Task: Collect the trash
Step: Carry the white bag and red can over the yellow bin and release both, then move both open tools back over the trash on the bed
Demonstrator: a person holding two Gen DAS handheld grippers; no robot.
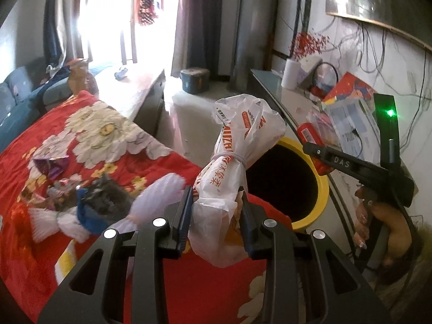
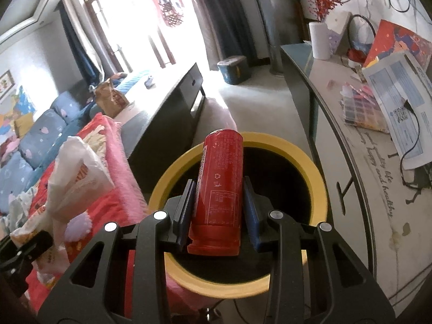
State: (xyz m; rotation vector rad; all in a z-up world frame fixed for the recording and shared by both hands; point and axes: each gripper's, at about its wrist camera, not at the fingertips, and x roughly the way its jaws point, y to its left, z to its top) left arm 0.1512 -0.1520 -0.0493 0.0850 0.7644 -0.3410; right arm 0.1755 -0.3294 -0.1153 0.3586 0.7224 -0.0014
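A: Nearest, on the left gripper (image 1: 217, 216): clamped on a tied plastic bag (image 1: 237, 145) above the red floral blanket (image 1: 102, 145).

B: Right gripper (image 2: 218, 202): gripping a red can (image 2: 220, 186) over the yellow-rimmed bin (image 2: 316, 178). Beyond: bare floor (image 2: 256, 94), bright window (image 2: 140, 19).

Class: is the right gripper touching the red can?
Touching. In the right wrist view, both pads of the right gripper press the sides of the red can, held above the yellow-rimmed bin.

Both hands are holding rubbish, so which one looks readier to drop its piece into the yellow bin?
Right, probably. The right gripper holds its red can directly over the yellow-rimmed bin. The left gripper, clamping a tied plastic bag, hangs over the red blanket.
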